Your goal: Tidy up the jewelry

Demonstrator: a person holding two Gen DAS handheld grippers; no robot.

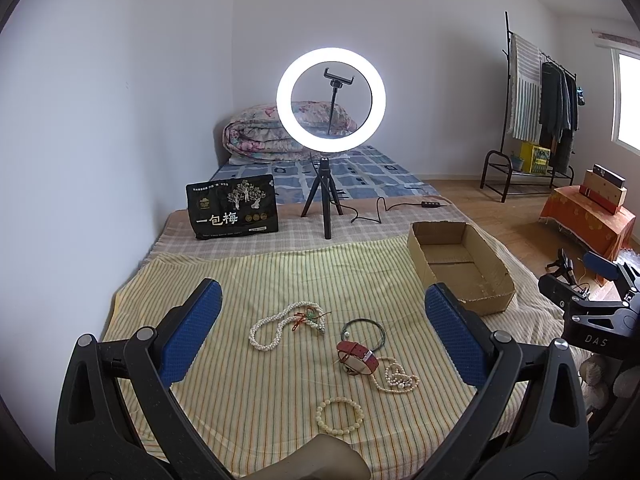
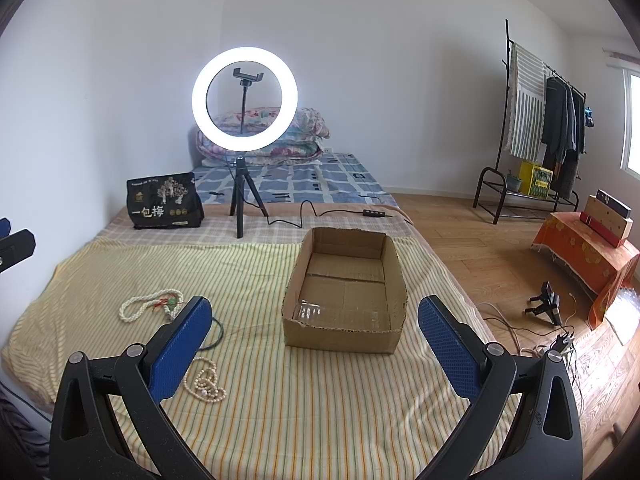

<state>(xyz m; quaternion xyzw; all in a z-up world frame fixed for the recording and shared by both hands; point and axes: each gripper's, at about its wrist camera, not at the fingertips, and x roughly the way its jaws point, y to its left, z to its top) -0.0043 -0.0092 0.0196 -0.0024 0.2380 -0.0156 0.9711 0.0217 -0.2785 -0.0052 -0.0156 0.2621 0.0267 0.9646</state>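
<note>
Jewelry lies on a striped yellow cloth [image 1: 260, 280]. In the left wrist view I see a pearl necklace with a green and red charm [image 1: 280, 324], a thin dark hoop necklace [image 1: 364, 330], a red-strapped watch [image 1: 357, 357], a small pearl strand [image 1: 398, 378] and a cream bead bracelet [image 1: 340, 416]. An open cardboard box [image 2: 344, 292] stands to their right, with only a clear plastic piece inside. My left gripper [image 1: 322, 332] is open above the jewelry. My right gripper [image 2: 316, 344] is open and empty in front of the box.
A lit ring light on a tripod [image 1: 330, 96] and a black snack bag [image 1: 232, 206] stand behind the cloth, with a cable [image 2: 320, 212] beside them. A folded quilt [image 1: 276, 132] lies at the back. A clothes rack [image 2: 540, 120] and an orange-covered stand [image 2: 584, 252] are on the right.
</note>
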